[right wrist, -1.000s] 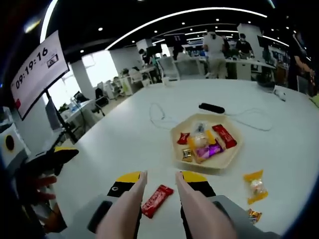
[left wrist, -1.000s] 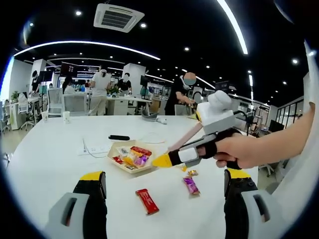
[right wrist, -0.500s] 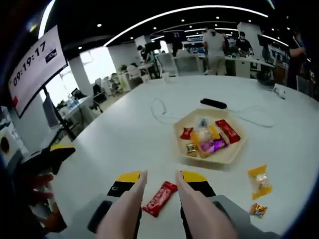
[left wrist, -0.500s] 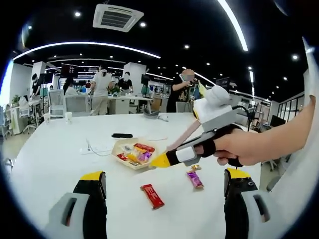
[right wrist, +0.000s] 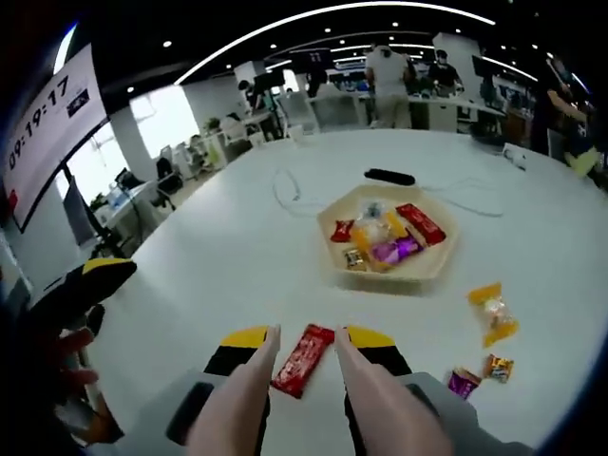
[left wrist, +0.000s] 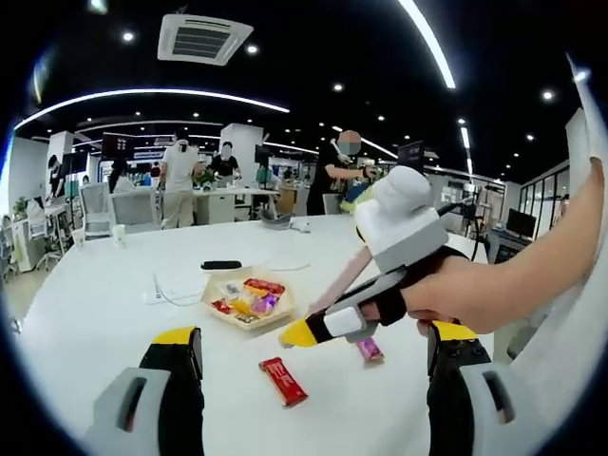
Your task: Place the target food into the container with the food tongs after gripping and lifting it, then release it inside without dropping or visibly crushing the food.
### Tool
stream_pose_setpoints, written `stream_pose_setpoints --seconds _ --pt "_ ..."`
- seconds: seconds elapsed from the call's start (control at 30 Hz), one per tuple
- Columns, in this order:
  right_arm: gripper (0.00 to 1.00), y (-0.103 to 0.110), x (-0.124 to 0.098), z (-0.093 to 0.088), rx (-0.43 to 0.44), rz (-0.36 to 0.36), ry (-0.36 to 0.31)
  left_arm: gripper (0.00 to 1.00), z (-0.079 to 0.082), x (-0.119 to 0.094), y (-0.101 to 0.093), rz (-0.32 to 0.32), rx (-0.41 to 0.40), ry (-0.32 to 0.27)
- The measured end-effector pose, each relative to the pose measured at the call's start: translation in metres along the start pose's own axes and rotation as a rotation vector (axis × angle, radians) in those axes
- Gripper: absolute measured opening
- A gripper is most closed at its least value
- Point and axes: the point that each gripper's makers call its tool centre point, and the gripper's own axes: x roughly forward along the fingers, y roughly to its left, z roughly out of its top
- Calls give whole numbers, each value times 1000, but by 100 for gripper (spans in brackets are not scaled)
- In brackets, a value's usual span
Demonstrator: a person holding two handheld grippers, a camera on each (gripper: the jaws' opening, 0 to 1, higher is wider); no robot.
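- Pale food tongs (right wrist: 294, 404) on right gripper (right wrist: 302, 344) stood apart, straddling flat red foil-wrapped snack bar (right wrist: 302, 359), not clamped.
- Left gripper (left wrist: 313, 347) jaws gaped wide, empty.
- Risk judged: slick flat wrapper slipping before reaching shallow beige hexagonal tray (right wrist: 429, 269); over-squeezing could crush it.

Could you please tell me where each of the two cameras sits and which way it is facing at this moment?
Left gripper view: rides the left tool, facing across the white table; its jaws rise at the bottom, and the right tool with the person's hand enters from the right.
Right gripper view: rides the right tool, looking down its tongs at the red bar; the left tool's tip shows at left.
Shared: table, red bar, snack tray.
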Motion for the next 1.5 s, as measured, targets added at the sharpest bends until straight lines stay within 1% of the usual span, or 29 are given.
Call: stream_pose_setpoints --seconds 0.1,0.17,0.23,0.37,0.47,0.57,0.67,0.73,0.77,0.8,0.83,0.87,0.9,1.07,1.17,1.27,1.37,1.4,1.47,1.5 --pt "29 -5 3 -5 26 -16 10 99 -6 -3 0 0 3 14" --pt "29 -6 1 -5 44 -24 10 99 -8 -6 1 4 3 19" --pt "29 -8 3 -6 44 -36 14 99 -10 -10 4 10 -4 18" --pt "29 -7 11 -12 80 -29 35 99 -13 -12 9 19 -11 21" --pt "29 -2 17 -17 60 -34 54 99 -13 -12 13 26 -12 18" --pt "29 0 19 -21 55 -36 65 99 -14 -11 17 24 -11 22" --pt "29 -1 18 -20 53 -47 58 99 -16 -10 18 20 -7 31" --pt "29 -3 20 -20 50 -62 48 99 -14 -9 18 17 -8 25" --pt "29 -4 21 -20 59 -63 46 99 -14 -9 18 15 -3 23" --pt "29 0 22 -22 133 -56 52 99 -14 -9 17 9 15 25" --pt "29 3 23 -21 143 -47 48 99 -14 -10 16 8 23 26" --pt "29 3 25 -22 132 -49 48 99 -16 -10 16 6 32 30" --pt "29 3 27 -25 144 -54 63 99 -17 -10 16 1 32 36" --pt "29 -3 32 -30 164 -77 71 99 -22 -12 19 3 40 46" --pt "29 -4 35 -31 139 -104 72 99 -23 -15 21 2 38 45" --pt "29 -4 41 -32 150 -114 83 99 -25 -16 22 -1 43 55" --pt "29 -3 42 -32 158 -109 82 99 -24 -19 24 -1 44 54" --pt "29 0 42 -34 160 -100 99 99 -22 -22 26 3 44 48" --pt "29 -2 41 -32 148 -112 78 99 -22 -24 27 7 38 43" --pt "29 -1 41 -33 153 -113 84 99 -22 -25 29 7 34 46"
